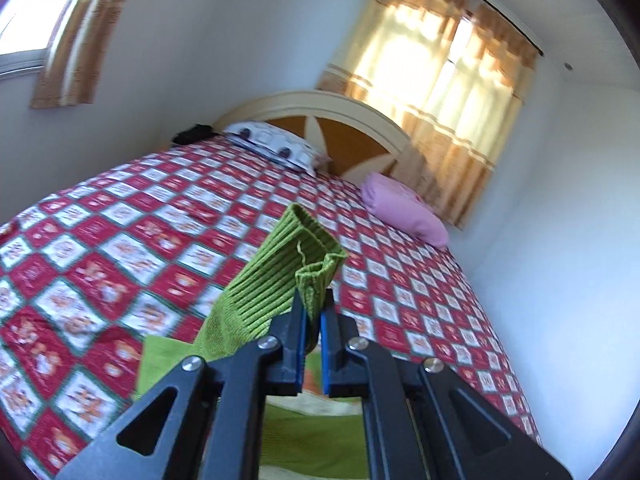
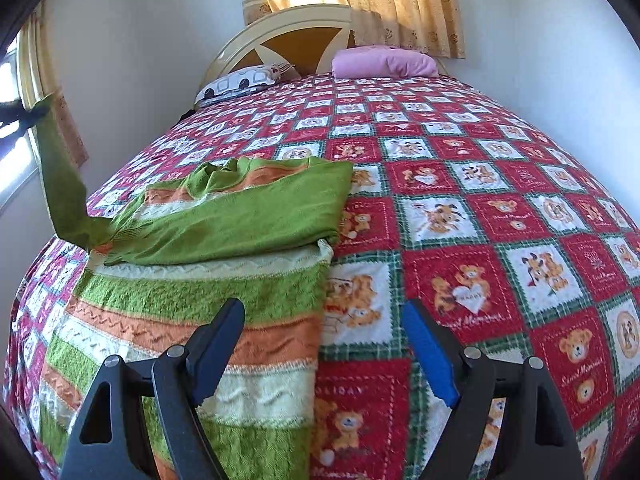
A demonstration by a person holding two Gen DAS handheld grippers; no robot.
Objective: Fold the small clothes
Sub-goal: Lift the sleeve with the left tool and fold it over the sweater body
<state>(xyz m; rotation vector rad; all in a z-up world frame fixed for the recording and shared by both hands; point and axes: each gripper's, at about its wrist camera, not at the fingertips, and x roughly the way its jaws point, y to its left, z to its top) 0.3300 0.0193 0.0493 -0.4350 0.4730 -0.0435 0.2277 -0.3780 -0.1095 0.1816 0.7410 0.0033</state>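
A small green, orange and cream striped sweater lies flat on the red patchwork bedspread. One plain green sleeve is folded across its chest. The other sleeve is stretched up and away to the left. My left gripper is shut on that sleeve's ribbed green cuff, held up above the bed. In the right wrist view my right gripper stands open and empty low over the sweater's right edge, its left finger over the knit and its right finger over the bedspread.
A patterned white pillow and a pink pillow lie by the arched headboard. Walls close in on both sides of the bed. Curtained windows sit behind the headboard and on the left wall.
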